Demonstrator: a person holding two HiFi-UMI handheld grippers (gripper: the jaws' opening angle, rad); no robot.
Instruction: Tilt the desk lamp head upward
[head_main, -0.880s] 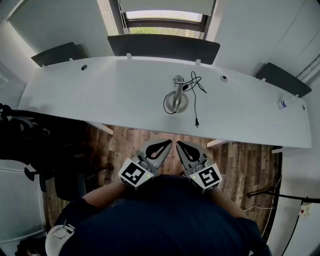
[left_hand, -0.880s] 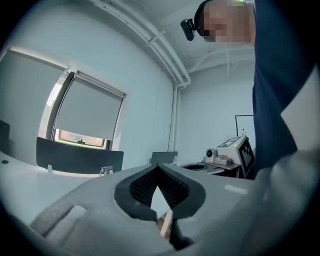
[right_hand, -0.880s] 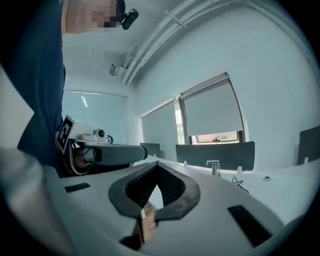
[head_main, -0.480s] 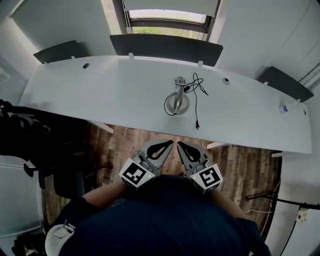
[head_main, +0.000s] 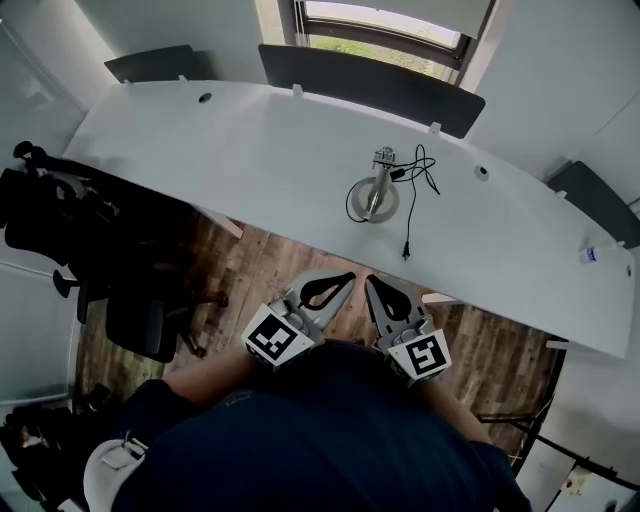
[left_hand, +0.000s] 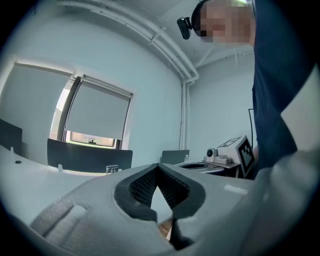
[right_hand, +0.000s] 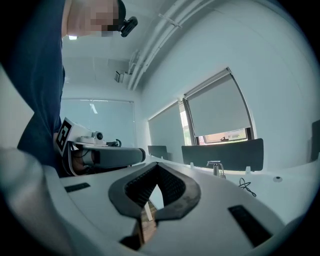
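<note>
Left gripper (head_main: 340, 283) and right gripper (head_main: 377, 288) sit closed, empty, well apart from the seemingly unplugged desk lamp (head_main: 377, 191).

Soft daylight from window (head_main: 385, 28); sharp focus; fisheye-bent edges, dark corners.

There is one white desk (head_main: 250, 150), with one desk lamp (head_main: 377, 192) and one black cable (head_main: 408, 215). I count three dark panels (head_main: 155, 63) (head_main: 370, 85) (head_main: 600, 200). There are two grippers: the left gripper (head_main: 345, 280) and the right gripper (head_main: 372, 284). One small thing at the right end is maybe a bottle (head_main: 595, 253).

white desk (head_main: 250, 160) | black chair (head_main: 60, 215), left | bottle (head_main: 597, 254) on desk, right
</note>
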